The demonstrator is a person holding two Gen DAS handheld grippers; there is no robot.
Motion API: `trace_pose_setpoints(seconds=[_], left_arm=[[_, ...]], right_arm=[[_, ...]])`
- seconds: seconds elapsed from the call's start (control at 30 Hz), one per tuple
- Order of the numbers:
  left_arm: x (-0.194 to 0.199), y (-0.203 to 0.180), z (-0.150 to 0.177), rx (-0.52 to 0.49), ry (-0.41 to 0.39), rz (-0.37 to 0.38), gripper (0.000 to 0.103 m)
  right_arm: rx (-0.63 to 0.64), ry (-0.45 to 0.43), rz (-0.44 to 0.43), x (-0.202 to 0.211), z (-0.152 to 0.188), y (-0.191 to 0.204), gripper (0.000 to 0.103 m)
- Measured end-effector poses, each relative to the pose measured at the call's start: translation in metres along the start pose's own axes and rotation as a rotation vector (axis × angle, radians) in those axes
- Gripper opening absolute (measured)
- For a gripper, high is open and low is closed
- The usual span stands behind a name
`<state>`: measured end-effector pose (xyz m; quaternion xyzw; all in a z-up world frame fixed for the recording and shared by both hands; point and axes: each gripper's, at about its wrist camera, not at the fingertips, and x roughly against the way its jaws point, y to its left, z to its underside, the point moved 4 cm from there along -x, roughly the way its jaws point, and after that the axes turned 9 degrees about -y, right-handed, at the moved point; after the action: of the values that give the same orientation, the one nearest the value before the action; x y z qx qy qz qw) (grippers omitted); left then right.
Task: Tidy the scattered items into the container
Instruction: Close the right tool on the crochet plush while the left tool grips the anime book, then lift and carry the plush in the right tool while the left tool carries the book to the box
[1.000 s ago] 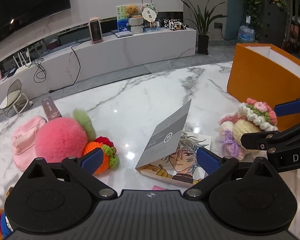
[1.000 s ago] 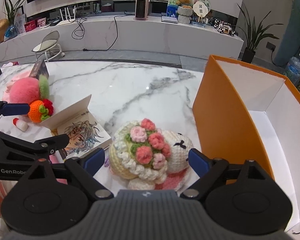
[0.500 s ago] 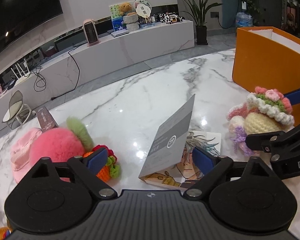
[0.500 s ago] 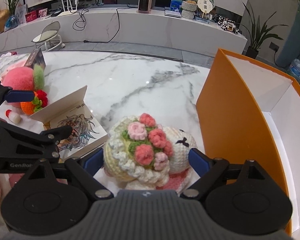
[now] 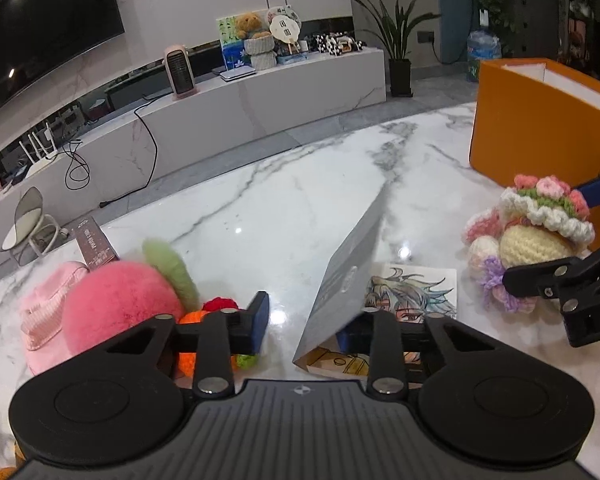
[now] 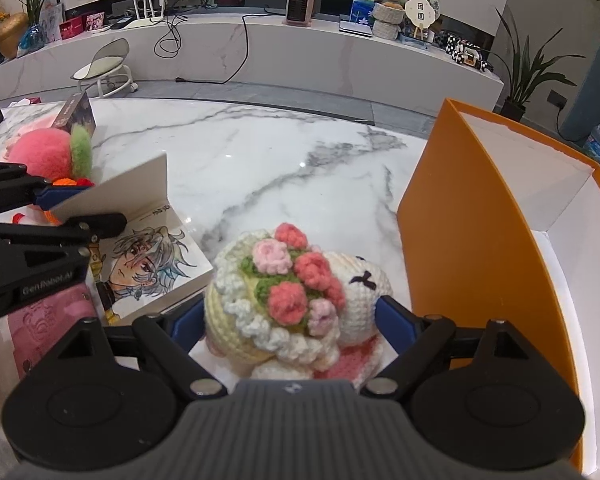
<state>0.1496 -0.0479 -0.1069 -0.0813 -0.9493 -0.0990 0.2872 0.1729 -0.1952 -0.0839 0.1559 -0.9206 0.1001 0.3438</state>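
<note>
An open booklet with a drawn face on its page [image 5: 416, 292] [image 6: 148, 264] lies on the marble table [image 5: 280, 208], its grey cover [image 5: 348, 264] [image 6: 120, 192] standing up. My left gripper [image 5: 306, 328] [image 6: 80, 208] is closing around that cover. One pad is hidden behind it and a gap shows at the other pad. A crochet doll in a flowered hat [image 6: 284, 280] [image 5: 536, 236] sits beside the orange box [image 6: 460, 220] [image 5: 532, 144]. My right gripper [image 6: 288, 320] straddles the doll, its jaws wide and closing, pads close beside its sides.
A pink plush peach [image 5: 116, 304], a small orange crochet toy [image 5: 188, 360], a pink hat [image 5: 44, 312] and a brown carton [image 5: 96, 244] lie at the left. A pink embossed card [image 6: 48, 328] lies near the front edge. The orange box's white inside holds nothing visible.
My left gripper's jaws have drawn in from wide apart to narrow around the booklet's raised cover. The right gripper has come slightly further around the doll.
</note>
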Motion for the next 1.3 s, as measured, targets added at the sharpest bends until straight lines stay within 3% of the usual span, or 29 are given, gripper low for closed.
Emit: trace_pose_setpoints(seconds=[0.1, 0.4, 0.73, 0.83, 1.3], left_arm=[[0.002, 0.004, 0.000, 0.024, -0.003, 0.013, 0.012], [0.008, 0.012, -0.002, 0.092, -0.027, 0.022, 0.000], [0.017, 0.020, -0.010, 0.147, -0.058, 0.043, 0.000], [0.022, 0.023, -0.014, 0.164, -0.072, 0.051, 0.000], [0.045, 0.018, -0.033, 0.177, -0.144, 0.068, 0.000]], right_arm=[[-0.003, 0.000, -0.005, 0.000, 0.000, -0.001, 0.088], [-0.007, 0.001, -0.010, 0.001, -0.001, -0.001, 0.088], [-0.030, -0.012, -0.036, 0.007, -0.004, -0.004, 0.082], [-0.046, -0.031, -0.056, 0.012, -0.009, -0.005, 0.065], [-0.089, -0.092, -0.105, 0.038, -0.020, -0.007, 0.063]])
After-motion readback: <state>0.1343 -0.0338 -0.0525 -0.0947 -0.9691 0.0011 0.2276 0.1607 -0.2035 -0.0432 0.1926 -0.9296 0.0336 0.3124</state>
